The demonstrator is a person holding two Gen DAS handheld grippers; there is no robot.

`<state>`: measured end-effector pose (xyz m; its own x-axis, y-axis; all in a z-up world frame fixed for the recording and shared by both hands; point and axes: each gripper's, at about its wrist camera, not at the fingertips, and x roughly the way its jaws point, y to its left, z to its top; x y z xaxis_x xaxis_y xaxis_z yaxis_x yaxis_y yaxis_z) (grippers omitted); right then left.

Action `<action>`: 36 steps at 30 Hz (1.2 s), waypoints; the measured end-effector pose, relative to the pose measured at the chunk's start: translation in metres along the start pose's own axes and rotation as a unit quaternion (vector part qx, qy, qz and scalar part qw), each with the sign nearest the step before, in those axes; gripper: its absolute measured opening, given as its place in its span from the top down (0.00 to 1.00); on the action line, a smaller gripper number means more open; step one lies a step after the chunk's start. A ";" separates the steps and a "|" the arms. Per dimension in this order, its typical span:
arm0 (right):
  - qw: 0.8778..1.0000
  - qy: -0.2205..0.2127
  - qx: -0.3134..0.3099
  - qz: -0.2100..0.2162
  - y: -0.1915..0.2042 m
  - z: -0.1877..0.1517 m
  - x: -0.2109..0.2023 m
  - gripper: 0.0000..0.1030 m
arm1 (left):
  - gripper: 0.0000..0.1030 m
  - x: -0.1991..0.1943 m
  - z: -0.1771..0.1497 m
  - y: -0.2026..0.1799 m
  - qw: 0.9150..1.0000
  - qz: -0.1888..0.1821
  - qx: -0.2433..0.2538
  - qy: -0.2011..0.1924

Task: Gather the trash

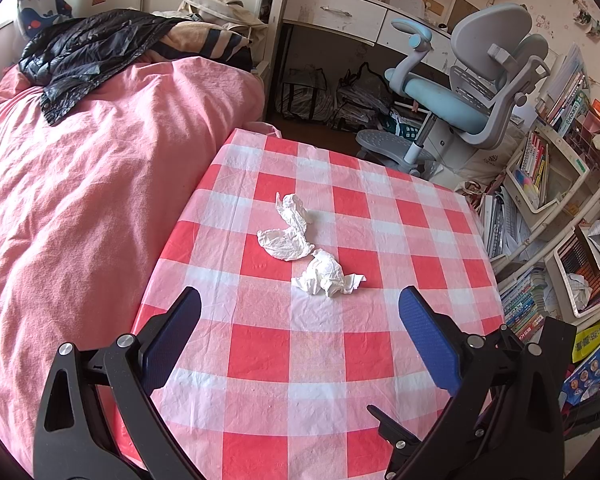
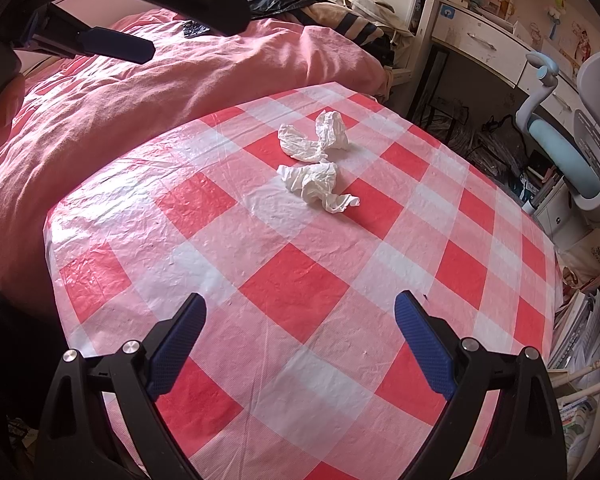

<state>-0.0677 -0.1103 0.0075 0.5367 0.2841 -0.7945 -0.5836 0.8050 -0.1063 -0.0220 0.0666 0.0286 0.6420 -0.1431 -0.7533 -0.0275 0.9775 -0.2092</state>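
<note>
Two black handheld grippers with blue ribbed finger pads occupy the nearest ground: left gripper, fingers spread wide apart, holding nothing; right gripper, fingers likewise wide apart and empty. Both hover above the near part of the table.

Surface: one table covered by a red-and-white checked plastic tablecloth, creased, glossy where light falls.

Trash, mid-table: nearer crumpled white tissue, ahead of the left gripper's fingers and apart from them; farther crumpled white tissue, a longer twisted piece just behind the first, the two almost touching. Both lie on the cloth, toward the far half as the right wrist view shows.

Left of table: bed under a rumpled pink cotton cover; at its far end a dark shiny quilted jacket and a beige-and-navy striped cushion.

Beyond table: white desk with drawers, grey-and-pale-blue ergonomic chair. Right side: white shelves crowded with books.
</note>
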 end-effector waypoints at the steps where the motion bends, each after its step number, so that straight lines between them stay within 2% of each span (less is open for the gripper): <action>1: 1.000 0.000 0.000 0.000 0.000 0.000 0.000 0.11 | 0.07 0.000 0.000 0.000 1.000 0.000 0.000 0.000; 7: 1.000 -0.002 0.001 0.000 0.001 0.001 -0.001 0.11 | 0.07 0.000 0.001 0.000 1.000 0.000 0.001 0.001; 11: 1.000 -0.005 0.007 0.000 0.000 0.006 0.001 0.11 | 0.07 0.000 0.002 0.016 1.000 0.009 0.000 -0.003; 15: 1.000 -0.010 0.016 -0.003 -0.002 0.009 0.005 0.11 | 0.07 0.007 0.006 0.058 0.998 0.045 -0.035 -0.005; 19: 1.000 -0.017 0.024 -0.004 -0.004 0.014 0.007 0.11 | 0.07 0.013 0.012 0.096 0.995 0.047 -0.093 0.001; 22: 0.999 -0.022 0.034 -0.005 -0.008 0.020 0.011 0.11 | 0.07 0.022 0.013 0.106 0.993 0.049 -0.106 0.010; 30: 0.998 -0.030 0.061 0.003 -0.015 0.036 0.031 0.11 | 0.07 0.073 0.031 0.071 0.996 0.052 -0.065 0.033; 36: 0.996 -0.014 0.084 0.010 -0.022 0.045 0.060 0.11 | 0.07 0.120 0.047 0.043 0.997 0.042 -0.032 0.064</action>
<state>0.0052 -0.0877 -0.0108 0.5442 0.3126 -0.7785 -0.4843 0.8748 0.0126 0.0902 0.0986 -0.0417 0.5331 -0.0836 -0.8419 -0.1292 0.9754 -0.1786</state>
